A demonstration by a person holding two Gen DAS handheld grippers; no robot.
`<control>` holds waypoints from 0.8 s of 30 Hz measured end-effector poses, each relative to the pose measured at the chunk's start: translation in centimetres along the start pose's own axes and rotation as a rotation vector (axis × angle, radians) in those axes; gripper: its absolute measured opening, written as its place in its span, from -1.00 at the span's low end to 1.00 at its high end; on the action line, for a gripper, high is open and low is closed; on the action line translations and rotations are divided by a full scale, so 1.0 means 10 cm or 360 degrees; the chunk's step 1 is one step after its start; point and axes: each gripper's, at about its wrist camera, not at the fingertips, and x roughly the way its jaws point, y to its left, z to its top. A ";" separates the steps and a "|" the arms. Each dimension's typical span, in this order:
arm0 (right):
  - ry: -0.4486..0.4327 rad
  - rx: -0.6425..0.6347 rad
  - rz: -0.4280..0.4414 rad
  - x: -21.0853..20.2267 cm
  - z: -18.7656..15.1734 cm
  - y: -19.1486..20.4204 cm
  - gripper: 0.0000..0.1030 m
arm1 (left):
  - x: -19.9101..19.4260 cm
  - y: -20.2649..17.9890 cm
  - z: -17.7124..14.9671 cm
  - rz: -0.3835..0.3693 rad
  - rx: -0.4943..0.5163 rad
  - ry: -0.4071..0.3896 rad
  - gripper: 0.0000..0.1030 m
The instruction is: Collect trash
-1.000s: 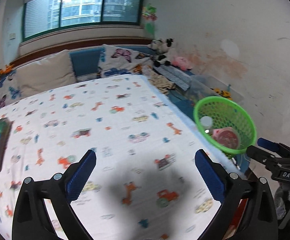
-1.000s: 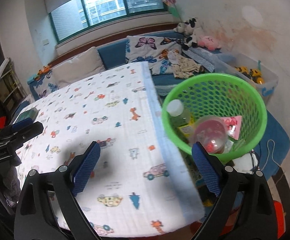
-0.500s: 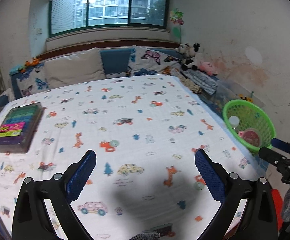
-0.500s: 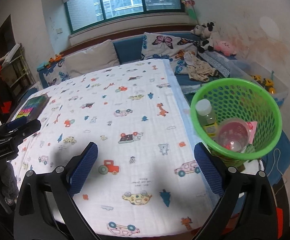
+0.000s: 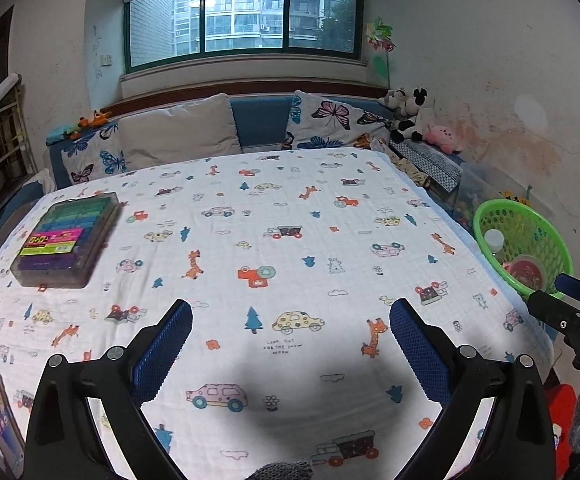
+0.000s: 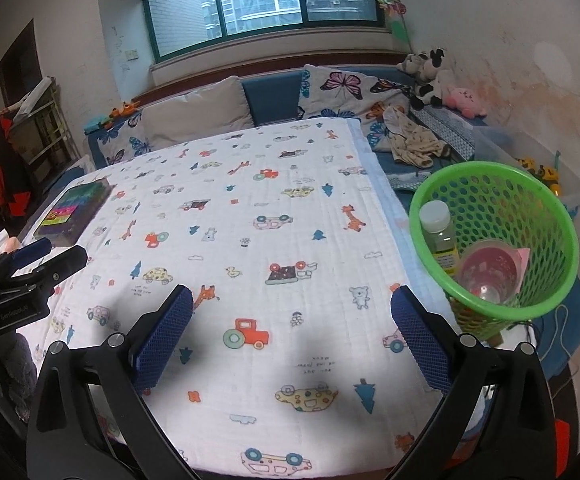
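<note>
Right gripper [image 6: 291,312] — jaws spread wide and opening at this moment, nothing between the blue pads, poised over the printed cloth [image 6: 250,216] that covers the worktop. Just off the cloth's right edge, below worktop level, stands a green mesh basket [image 6: 545,216]. Inside it: a clear bottle with a white cap [image 6: 435,224], upright against the left wall; a clear plastic cup [image 6: 489,272] lying mouth toward the camera; a pink wrapper [image 6: 523,256] behind the cup.

Left gripper [image 5: 290,320] — jaws also wide apart, empty, over the near middle of the same cloth. On the cloth's far left lies a flat box of coloured markers [image 5: 66,240]; a phone [image 5: 2,420] lies at the near left edge. Beyond the worktop: a blue sofa with butterfly cushions [image 5: 329,120], plush toys [image 5: 409,116] in the corner, a window above.
</note>
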 end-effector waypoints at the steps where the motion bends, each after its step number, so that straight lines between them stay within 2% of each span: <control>1: 0.0002 -0.0001 -0.0004 0.00 0.00 0.00 0.91 | -0.01 0.00 0.00 0.0013 0.0000 -0.0003 0.86; 12: -0.0008 0.0012 -0.0042 0.01 -0.02 -0.01 0.91 | -0.07 0.05 0.00 0.0114 0.0009 -0.0029 0.86; 24: -0.0008 0.0017 -0.0047 0.03 -0.02 0.00 0.91 | -0.07 0.11 -0.01 0.0127 -0.0016 -0.0017 0.86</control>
